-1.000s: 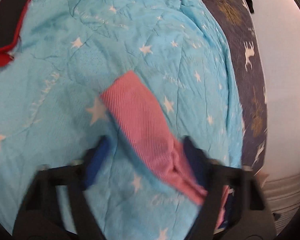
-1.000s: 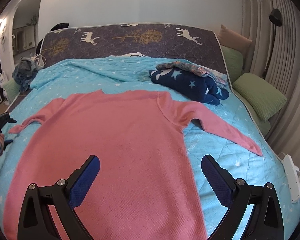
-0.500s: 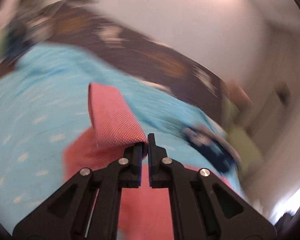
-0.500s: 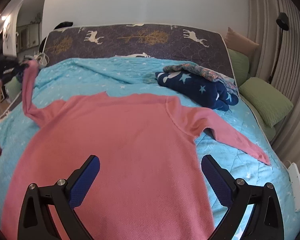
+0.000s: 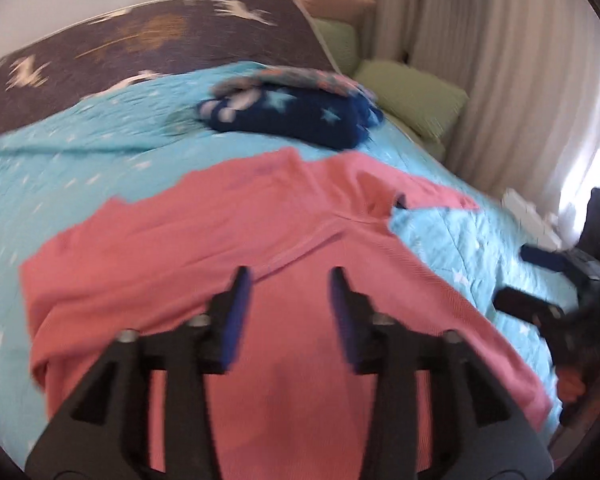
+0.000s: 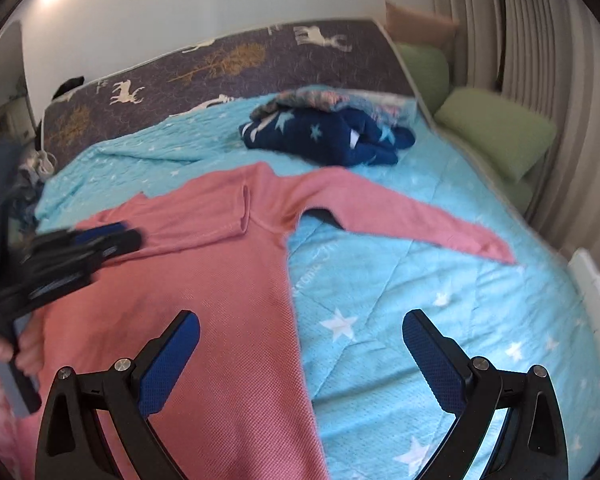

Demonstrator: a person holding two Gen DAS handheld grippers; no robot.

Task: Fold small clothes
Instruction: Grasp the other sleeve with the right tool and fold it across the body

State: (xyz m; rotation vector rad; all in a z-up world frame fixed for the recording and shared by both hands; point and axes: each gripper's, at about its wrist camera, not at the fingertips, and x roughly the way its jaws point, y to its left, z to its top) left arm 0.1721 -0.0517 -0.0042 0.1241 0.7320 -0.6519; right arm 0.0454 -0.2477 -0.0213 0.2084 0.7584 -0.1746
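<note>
Lying flat on the blue quilt (image 6: pixel 420 280), the pink sweater (image 6: pixel 204 272) is spreading beneath my left gripper (image 5: pixel 288 312), whose jaws are opening with nothing between them; my right gripper (image 6: pixel 300 356) is hanging wide apart, straddling its hem edge.

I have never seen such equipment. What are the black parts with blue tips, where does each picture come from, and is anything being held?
There is no robot here. A person holds one hand-held gripper in each hand, and each has a camera looking forward along its two fingers.

The left camera shows the left hand-held gripper above a pink sweater spread on a bed with a light blue star quilt. Its jaws are opening, with nothing between them. One sleeve lies folded across the body.

The right camera shows the right hand-held gripper open and empty above the sweater's edge. The other sleeve lies stretched out on the quilt. Farther back lies a dark blue star-patterned bundle, with green pillows beside the bed.
</note>
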